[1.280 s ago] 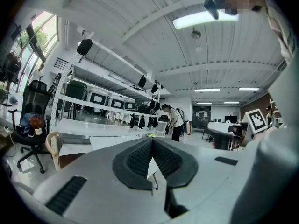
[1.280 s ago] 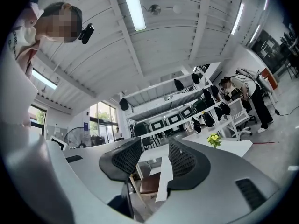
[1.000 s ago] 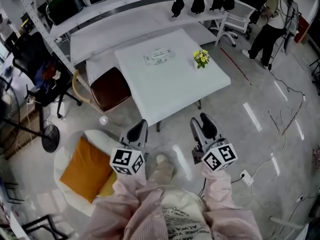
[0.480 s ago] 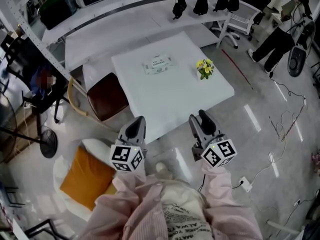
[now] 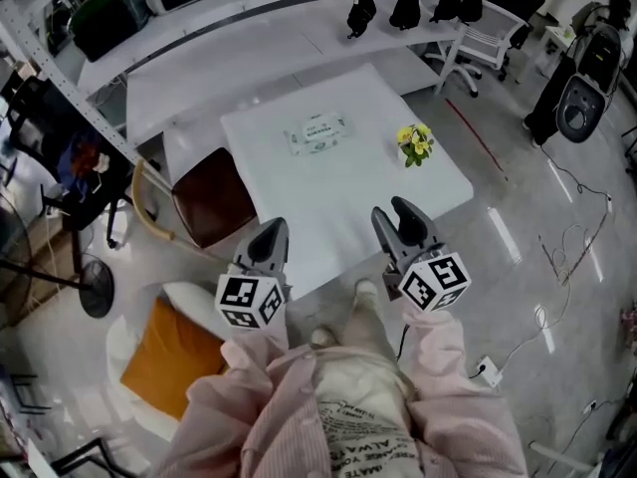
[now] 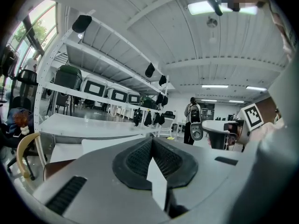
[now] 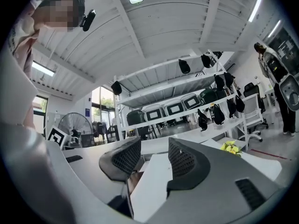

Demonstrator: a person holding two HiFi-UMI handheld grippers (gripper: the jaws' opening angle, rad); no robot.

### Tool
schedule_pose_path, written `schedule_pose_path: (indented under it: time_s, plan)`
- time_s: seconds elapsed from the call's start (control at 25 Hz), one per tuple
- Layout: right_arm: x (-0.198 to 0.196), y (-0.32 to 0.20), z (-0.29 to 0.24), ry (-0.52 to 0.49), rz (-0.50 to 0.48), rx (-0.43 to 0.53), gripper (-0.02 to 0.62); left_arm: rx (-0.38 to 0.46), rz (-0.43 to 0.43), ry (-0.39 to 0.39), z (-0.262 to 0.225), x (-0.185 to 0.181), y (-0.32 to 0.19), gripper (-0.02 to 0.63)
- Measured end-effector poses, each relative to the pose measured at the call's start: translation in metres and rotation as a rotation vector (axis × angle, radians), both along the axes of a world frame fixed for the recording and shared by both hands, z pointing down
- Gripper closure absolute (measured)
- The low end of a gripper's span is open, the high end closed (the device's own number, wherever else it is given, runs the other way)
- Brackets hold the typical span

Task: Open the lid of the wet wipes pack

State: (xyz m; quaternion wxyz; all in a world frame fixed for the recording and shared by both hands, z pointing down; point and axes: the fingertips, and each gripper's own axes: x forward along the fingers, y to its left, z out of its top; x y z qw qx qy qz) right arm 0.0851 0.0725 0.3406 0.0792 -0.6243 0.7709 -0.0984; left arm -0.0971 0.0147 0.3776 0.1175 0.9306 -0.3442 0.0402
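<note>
The wet wipes pack, white with green print, lies flat on the far part of a square white table, its lid down. My left gripper is held near the table's front edge, jaws shut with nothing between them. My right gripper hovers over the front right of the table, jaws open and empty. In the left gripper view the left gripper shows its pads pressed together. In the right gripper view the right gripper shows a gap between its pads. Both are far from the pack.
A small pot of yellow flowers stands on the table's right side. A brown chair sits at the table's left, an orange cushion on the floor. White shelving runs behind. Cables lie on the floor at right.
The view has moved closer to the table. Both grippers sit nearer its front edge, the right one now over it. The person at the back right has left the view.
</note>
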Motion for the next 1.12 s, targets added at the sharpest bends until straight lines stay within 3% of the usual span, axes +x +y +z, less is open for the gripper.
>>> schedule_pose_path:
  time_s: [0.44,1.12]
  plan:
    - [0.035,-0.119,0.036,0.064,-0.113,-0.106,0.442,-0.101,-0.108,-0.017,0.028,0.026,-0.094,0.611]
    - [0.052,-0.282,0.122,0.28,-0.451,-0.277,0.442,-0.296,-0.272,-0.04,0.101,0.09,-0.212,0.611]
